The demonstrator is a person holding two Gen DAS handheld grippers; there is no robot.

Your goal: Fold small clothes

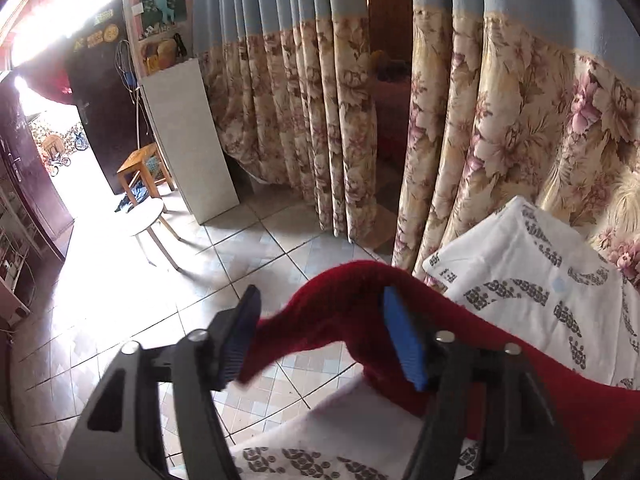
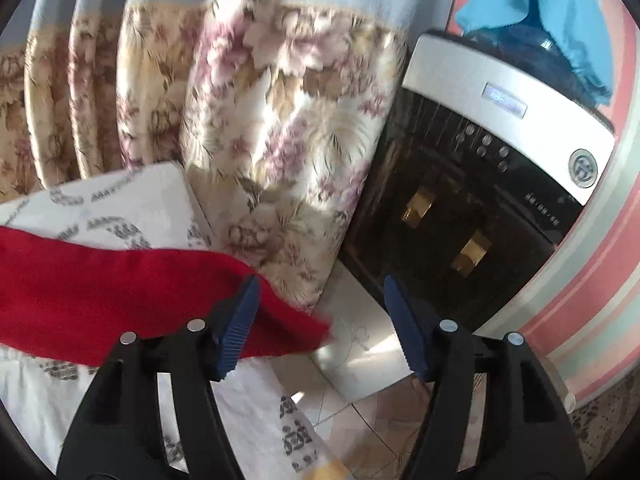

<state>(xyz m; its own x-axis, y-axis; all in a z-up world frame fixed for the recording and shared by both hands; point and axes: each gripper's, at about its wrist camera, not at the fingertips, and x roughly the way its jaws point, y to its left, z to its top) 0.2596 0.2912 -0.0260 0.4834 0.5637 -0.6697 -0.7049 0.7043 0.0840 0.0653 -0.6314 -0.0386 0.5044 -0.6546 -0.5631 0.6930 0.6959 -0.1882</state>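
Red knit garment (image 1: 400,320), lifted above the tabletop's near edge, draped between both tools.

Soft, light, limp knit with a fuzzy, grippy nap; judged to sag wherever unsupported, so best taken at hems or corners. Left tool (image 1: 320,340) stands wide, fabric hanging over its right finger, not pinched. Right tool (image 2: 320,328) also stands wide, cloth lying across its left finger only. White patterned cloth (image 1: 540,300) covers the tabletop; floral curtain (image 2: 280,140) hangs behind; tiled floor (image 1: 240,248) lies below.
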